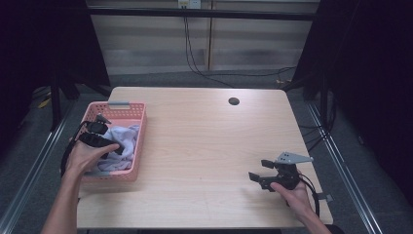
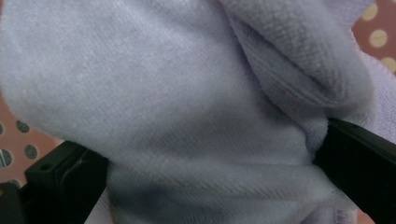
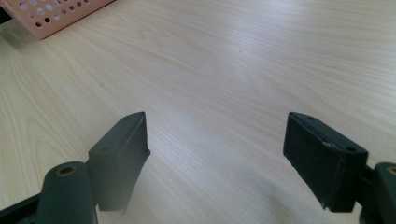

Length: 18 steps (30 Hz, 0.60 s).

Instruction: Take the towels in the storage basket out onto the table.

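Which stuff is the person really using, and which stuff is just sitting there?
Being used:
- lilac cloth
- pink basket holding it
- left gripper, jaws around the cloth

Just there:
- right gripper, open over bare table
- round hole in the tabletop
- cables on the floor behind

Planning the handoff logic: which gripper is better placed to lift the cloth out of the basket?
Left. The left gripper is already in the pink basket, its jaws standing either side of the lavender cloth. The right gripper sits open over bare table, far off.
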{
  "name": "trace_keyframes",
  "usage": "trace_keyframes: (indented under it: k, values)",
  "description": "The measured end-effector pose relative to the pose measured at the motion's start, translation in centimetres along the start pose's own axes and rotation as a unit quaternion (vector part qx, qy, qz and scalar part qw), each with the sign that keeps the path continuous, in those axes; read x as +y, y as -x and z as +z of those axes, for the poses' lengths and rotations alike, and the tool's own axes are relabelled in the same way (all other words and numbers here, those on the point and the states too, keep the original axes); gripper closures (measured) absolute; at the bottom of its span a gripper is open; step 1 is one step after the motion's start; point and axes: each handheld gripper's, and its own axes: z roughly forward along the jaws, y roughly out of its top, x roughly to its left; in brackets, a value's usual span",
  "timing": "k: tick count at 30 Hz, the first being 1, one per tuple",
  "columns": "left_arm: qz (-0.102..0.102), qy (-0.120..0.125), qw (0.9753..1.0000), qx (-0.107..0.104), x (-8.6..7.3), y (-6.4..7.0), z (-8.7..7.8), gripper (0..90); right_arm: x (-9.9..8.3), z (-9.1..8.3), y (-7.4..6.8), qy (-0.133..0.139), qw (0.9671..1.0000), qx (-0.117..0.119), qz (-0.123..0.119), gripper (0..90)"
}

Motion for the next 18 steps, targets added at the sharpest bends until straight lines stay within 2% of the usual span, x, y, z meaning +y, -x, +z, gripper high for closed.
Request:
trace_keyframes:
  k: [1, 4, 10, 13, 14, 15, 18]
  values:
    - [-0.007, -0.003, 1.0, -0.001, 0.0, 0.0, 0.2, 0.0, 0.0, 0.0, 0.0, 0.0, 1.0, 0.0, 0.002, 21.6]
    - [-0.001, -0.031, 0.9993, 0.022, 0.1, 0.3, 0.9, 0.0, 0.0, 0.1, 0.0, -0.002, 1.0, 0.001, 0.002, 22.5]
    - [0.012, -0.069, 0.9968, 0.038, 0.6, 0.7, 1.7, 0.0, 0.0, 0.0, -0.1, 0.001, 1.0, 0.006, -0.003, 23.2]
    - [0.007, -0.078, 0.9956, 0.051, 0.8, 0.9, 2.0, 0.2, 0.0, -0.2, -0.1, -0.001, 1.0, 0.007, -0.003, 23.3]
    - [0.008, -0.084, 0.9949, 0.056, 1.0, 1.1, 1.9, 2.3, 0.0, -0.2, -0.1, 0.0, 1.0, 0.007, -0.004, 23.2]
    - [0.001, -0.083, 0.9947, 0.061, 1.1, 1.2, 1.8, 6.7, 0.0, -0.2, -0.1, 0.001, 1.0, 0.008, -0.002, 23.3]
    - [0.002, -0.084, 0.994, 0.071, 1.3, 1.2, 1.4, 19.5, 0.0, -0.2, -0.1, 0.0, 1.0, 0.009, -0.004, 23.1]
